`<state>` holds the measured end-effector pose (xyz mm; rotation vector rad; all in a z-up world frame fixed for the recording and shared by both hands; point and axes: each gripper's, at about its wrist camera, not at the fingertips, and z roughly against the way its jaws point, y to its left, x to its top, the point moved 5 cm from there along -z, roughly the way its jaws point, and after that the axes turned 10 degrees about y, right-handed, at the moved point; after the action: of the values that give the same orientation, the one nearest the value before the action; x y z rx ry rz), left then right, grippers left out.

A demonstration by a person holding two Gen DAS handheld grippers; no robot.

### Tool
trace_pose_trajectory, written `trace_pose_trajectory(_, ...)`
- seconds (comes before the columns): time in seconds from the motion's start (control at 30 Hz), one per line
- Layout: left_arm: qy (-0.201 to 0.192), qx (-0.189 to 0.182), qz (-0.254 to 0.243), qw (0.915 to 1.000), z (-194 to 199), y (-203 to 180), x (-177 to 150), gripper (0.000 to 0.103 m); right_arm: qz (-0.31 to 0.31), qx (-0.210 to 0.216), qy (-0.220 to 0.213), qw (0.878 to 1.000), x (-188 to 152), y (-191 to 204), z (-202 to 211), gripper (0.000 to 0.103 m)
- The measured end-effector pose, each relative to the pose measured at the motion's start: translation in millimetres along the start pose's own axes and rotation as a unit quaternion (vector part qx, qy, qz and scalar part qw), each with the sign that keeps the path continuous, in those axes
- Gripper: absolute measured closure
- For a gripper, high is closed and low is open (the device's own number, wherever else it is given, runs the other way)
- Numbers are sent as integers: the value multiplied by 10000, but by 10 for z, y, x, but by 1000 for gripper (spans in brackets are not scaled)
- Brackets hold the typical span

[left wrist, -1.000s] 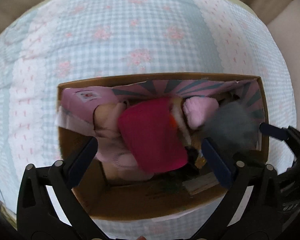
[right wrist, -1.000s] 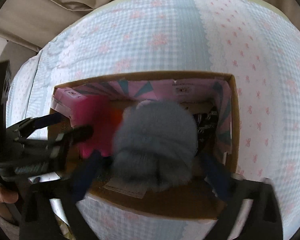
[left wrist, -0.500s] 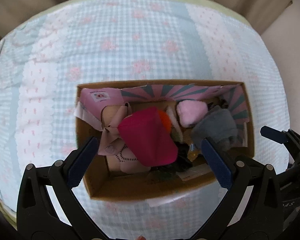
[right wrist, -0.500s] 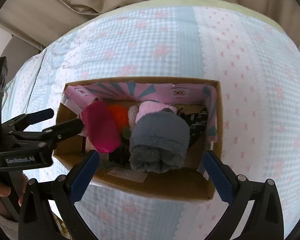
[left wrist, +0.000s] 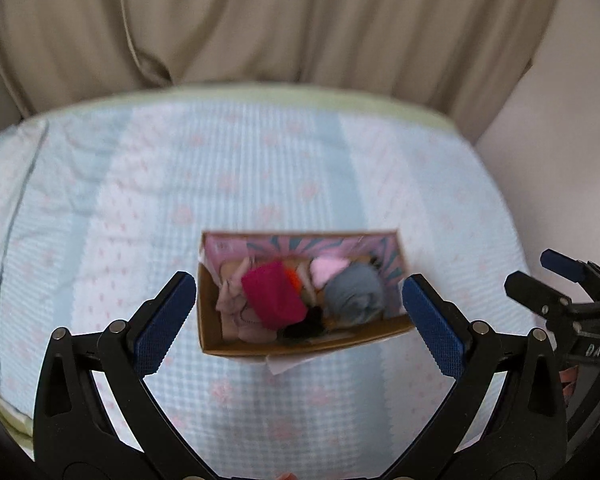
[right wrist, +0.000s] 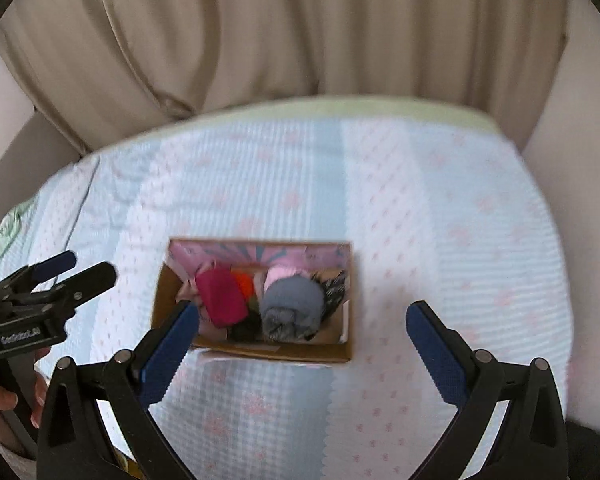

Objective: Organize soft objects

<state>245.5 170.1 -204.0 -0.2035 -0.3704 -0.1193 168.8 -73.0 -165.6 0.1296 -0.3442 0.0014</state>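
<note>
Both grippers had drawn well back from the brown cardboard box (left wrist: 300, 344) within the last second, and that was the main change. In the left wrist view a second earlier the box had filled the middle of the frame, with the fingers close over its contents; now it sat small at the centre of the frame on the pale blue checked bedspread with pink flowers (left wrist: 140, 200), and the beige curtain (left wrist: 280, 20) filled the upper half. The left gripper (left wrist: 298, 316) stood wide and empty, its blue pads (left wrist: 164, 320) framing the box from lower left and lower right without touching it. Inside the box lay a magenta rolled cloth (left wrist: 272, 294), a grey fuzzy rolled sock (left wrist: 354, 294) to its right, and a pale pink soft piece (left wrist: 326, 268) behind them. The right gripper (left wrist: 540, 276) showed at the right edge, jaws apart.

Seen from the right wrist, the grey roll (right wrist: 292, 308) had been a blur between the fingers a second earlier; now it rested in the box (right wrist: 260, 350), beside the magenta roll (right wrist: 222, 298). The right gripper (right wrist: 302, 334) was spread wide with nothing in it, high above the bedspread (right wrist: 440, 220). The left gripper (right wrist: 76, 268) appeared at the left edge, also parted.

I judged that the grey roll had been released and the sorting into the box was at or near its end, since no loose soft item showed on the bedspread in either view.
</note>
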Motion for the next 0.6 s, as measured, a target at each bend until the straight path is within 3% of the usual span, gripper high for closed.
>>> trace_pose_trajectory(0.27, -1164, 154, 40, 9931, 1254, -363, -176, 0, 160, -319, -1015, 9942, -89, -56, 1235, 0)
trace_pose_trajectory(0.4, -1509, 208, 174, 9882, 1616, -516, -373, 0, 186, -388, -1362, 9897, -211, -111, 1647, 0)
trace_pose_trajectory(0.6, -1946, 336, 172, 9802, 1979, -779, -579, 0, 86, -486, -1715, 9839, -425, -234, 1952, 0)
